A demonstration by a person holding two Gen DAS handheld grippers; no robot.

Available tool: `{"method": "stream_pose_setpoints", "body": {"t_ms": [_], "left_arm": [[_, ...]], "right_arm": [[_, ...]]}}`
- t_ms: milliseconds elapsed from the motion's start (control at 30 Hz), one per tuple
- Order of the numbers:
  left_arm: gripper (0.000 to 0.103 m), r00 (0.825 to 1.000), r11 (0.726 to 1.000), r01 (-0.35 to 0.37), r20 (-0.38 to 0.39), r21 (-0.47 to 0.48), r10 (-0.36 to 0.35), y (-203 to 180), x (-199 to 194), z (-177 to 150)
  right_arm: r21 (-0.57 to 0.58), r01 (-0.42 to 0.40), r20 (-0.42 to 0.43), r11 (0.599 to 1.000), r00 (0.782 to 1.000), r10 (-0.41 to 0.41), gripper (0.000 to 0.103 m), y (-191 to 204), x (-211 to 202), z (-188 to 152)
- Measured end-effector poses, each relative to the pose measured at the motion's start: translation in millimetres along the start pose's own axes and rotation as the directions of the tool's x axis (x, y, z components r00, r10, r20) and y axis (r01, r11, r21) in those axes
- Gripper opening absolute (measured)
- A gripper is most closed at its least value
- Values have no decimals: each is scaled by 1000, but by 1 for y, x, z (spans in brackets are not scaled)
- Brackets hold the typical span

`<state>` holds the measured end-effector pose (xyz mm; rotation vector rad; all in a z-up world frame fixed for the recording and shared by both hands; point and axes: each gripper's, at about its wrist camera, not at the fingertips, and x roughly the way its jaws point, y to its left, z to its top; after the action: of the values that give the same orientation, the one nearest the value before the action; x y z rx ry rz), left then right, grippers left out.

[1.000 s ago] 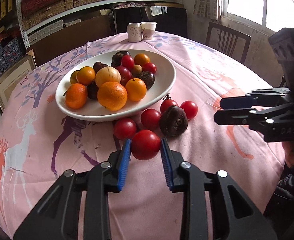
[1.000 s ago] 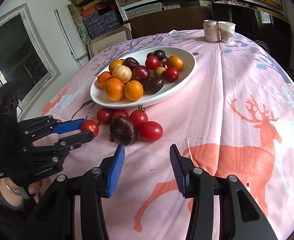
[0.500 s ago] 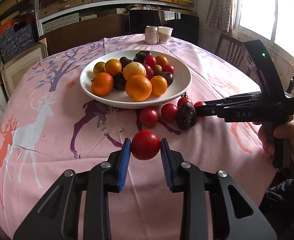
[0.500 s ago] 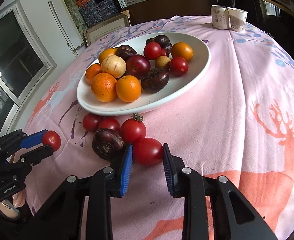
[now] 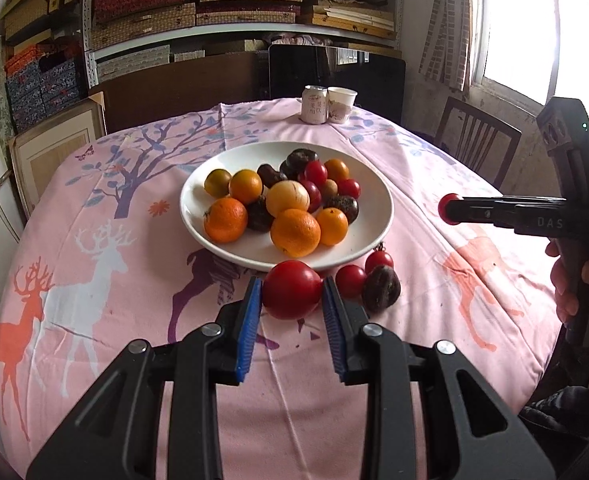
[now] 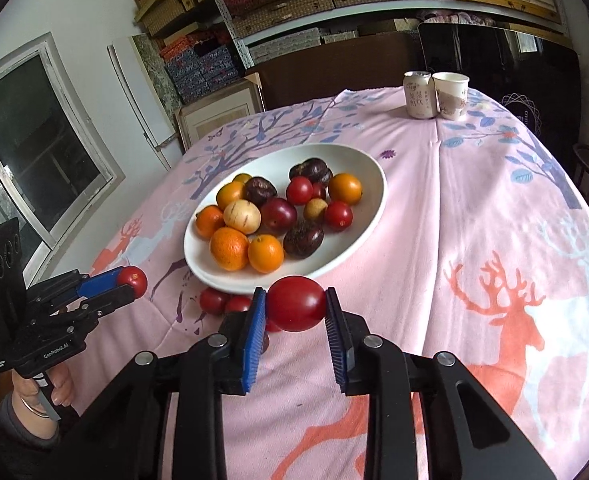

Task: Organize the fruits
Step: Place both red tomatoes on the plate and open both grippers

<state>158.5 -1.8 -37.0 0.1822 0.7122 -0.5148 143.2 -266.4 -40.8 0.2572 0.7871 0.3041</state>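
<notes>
Through the left wrist camera, my left gripper (image 5: pixel 292 300) is pinching a red tomato (image 5: pixel 292 289) between its blue pads, held just short of the near rim of the white plate (image 5: pixel 378 216). I read this as the carry step: the fruit is up off the cloth and headed for the plate. Beside the plate's near edge, on the pink tablecloth (image 5: pixel 434 300), lie two small red fruits (image 5: pixel 350 280) and a dark wrinkled one (image 5: pixel 381 288) yet to be moved. To the right of the plate I see my right gripper side-on, so its grip cannot be judged here (only a red tip of fruit shows at its nose).

Through the right wrist camera, my right gripper (image 6: pixel 296 308) is clamped on a second red tomato (image 6: pixel 296 303), also at the plate's (image 6: pixel 368 216) near rim. Left of the plate, the left gripper (image 6: pixel 128 282) shows with its tomato at the fingertips. Next, I judge, each fruit must go over the rim to a free patch of plate; the near right side looks emptiest, and a gentle release matters since round fruit rolls. The loose fruits below the plate are mostly hidden behind my own fingers here, and how many remain I cannot count.
</notes>
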Motion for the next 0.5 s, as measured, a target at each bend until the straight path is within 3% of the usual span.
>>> {"method": "stream_pose_setpoints", "body": {"t_ms": [267,500], "left_arm": [[30,998,999,-44,37,5,43,12,16,56],[30,998,997,-56,-42,-59,54,35,78,83]], "right_arm": [[-1,-12,39,1000,999,12,29,5,7,54],[28,7,-14,1000,1000,-6,30,0,59,87]]}}
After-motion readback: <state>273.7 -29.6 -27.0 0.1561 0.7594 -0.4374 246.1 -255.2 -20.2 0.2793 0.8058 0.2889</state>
